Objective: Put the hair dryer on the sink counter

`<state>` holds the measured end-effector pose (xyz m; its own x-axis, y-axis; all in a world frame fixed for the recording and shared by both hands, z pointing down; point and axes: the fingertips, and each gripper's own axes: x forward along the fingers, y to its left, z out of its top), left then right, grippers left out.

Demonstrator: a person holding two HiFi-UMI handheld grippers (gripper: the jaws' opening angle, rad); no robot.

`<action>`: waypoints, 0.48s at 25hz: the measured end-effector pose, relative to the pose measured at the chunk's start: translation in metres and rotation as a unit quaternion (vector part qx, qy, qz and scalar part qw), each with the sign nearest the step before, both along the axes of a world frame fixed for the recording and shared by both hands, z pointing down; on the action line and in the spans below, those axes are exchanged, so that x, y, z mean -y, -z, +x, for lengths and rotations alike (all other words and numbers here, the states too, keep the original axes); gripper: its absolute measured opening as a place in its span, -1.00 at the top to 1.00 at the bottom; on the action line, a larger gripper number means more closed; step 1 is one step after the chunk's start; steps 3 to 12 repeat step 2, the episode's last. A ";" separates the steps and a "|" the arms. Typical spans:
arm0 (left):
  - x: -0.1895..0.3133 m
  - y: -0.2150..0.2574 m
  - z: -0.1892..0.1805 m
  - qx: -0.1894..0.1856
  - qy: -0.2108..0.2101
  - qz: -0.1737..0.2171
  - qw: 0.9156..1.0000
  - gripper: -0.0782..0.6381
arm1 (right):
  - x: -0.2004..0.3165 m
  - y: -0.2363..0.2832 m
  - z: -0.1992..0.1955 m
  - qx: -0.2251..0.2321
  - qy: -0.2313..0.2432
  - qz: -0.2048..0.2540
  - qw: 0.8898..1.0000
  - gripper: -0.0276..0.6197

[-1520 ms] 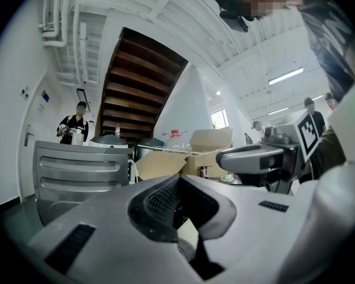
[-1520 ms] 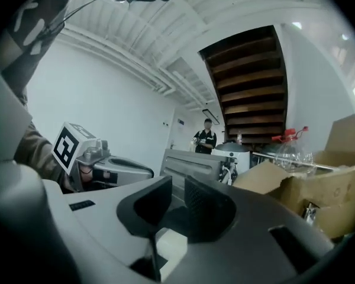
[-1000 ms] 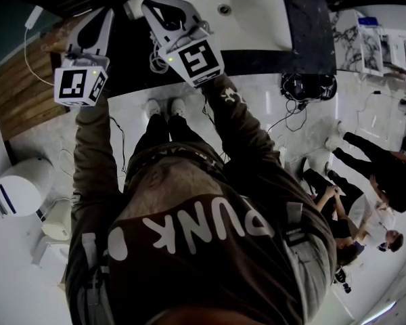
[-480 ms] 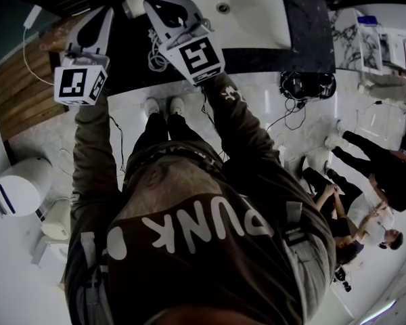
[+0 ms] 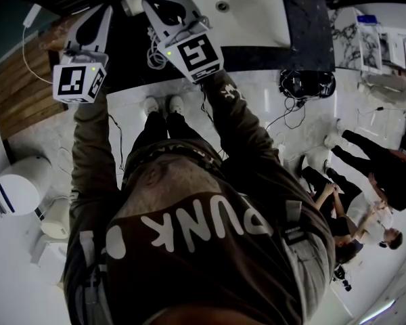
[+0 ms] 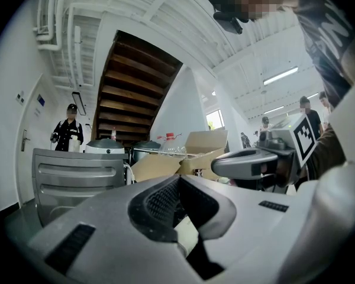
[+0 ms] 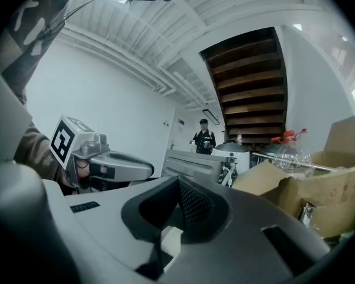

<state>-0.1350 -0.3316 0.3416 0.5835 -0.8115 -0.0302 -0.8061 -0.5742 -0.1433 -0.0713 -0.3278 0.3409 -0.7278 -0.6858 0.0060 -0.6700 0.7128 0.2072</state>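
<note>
Hair dryer [image 5: 137, 3], eleven o'clock on tabletop [image 5: 304, 29]: probably light, rigid, slick plastic; best gripped where narrowest. Left hand-held gripper [image 5: 105, 11] and right hand-held gripper [image 5: 149, 1] clenched, empty.

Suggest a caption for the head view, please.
A person at the black sink counter holds the left gripper and right gripper, both shut, beside the white basin.

Smooth, glossy white sink basin [image 5: 257, 19] set in a dark polished counter [image 5: 304, 32]. Matt brown wooden boards [image 5: 13, 93]. Shiny pale floor [image 5: 365, 114]. Creased brown cardboard box [image 7: 319, 182].
</note>
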 end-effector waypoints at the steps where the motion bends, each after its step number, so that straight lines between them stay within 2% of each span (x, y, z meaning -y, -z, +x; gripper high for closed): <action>1: -0.001 -0.001 0.000 0.000 0.000 0.000 1.000 0.80 | -0.001 0.000 0.000 -0.001 0.001 -0.001 1.000 0.89; 12: -0.002 -0.001 -0.001 0.000 0.001 -0.001 1.000 0.80 | -0.002 -0.001 -0.001 -0.002 0.002 -0.002 1.000 0.89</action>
